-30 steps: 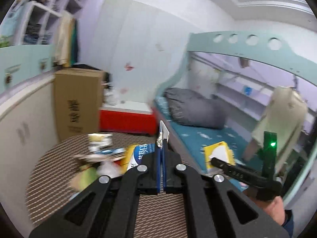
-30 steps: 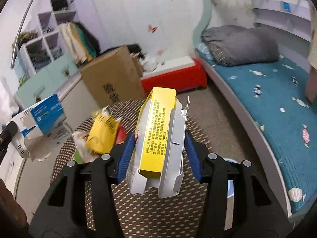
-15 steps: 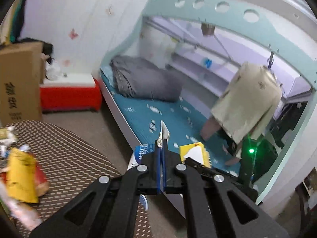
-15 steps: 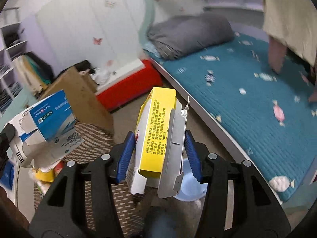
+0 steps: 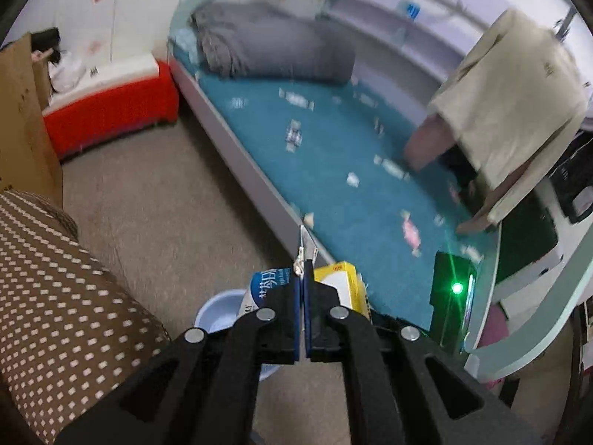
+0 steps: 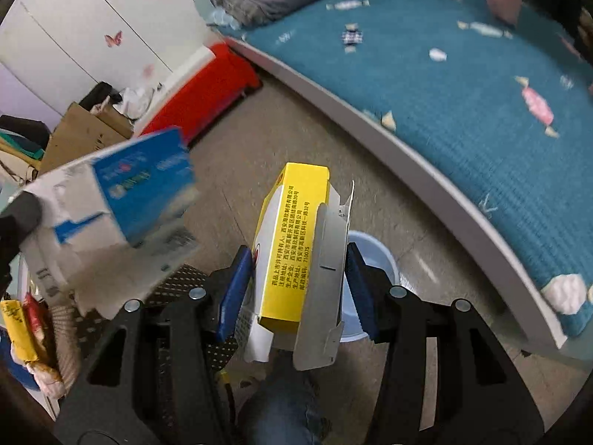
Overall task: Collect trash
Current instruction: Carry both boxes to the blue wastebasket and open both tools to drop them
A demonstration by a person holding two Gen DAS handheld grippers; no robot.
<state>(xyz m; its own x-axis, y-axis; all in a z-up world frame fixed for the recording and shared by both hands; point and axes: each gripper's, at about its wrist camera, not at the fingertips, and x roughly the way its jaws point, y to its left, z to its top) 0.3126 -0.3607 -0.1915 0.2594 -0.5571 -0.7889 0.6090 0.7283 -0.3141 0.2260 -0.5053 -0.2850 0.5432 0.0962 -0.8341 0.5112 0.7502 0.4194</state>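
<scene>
My left gripper [image 5: 303, 289] points steeply down, its blue pads pressed flat together on a thin flap of the blue-and-white carton [image 6: 122, 200]. My right gripper [image 6: 296, 282] also tilts downward, jaws held partly apart with both blue pads clamped against the sides of the yellow medicine box [image 6: 292, 244]. From the right wrist, the left gripper's tip sits at nine o'clock. My denim-clad leg [image 6: 278, 408] shows at six o'clock.

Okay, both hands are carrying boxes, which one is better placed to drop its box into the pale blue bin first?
Probably right: the yellow box in the right hand-held gripper hangs partly over the pale blue bin.
</scene>
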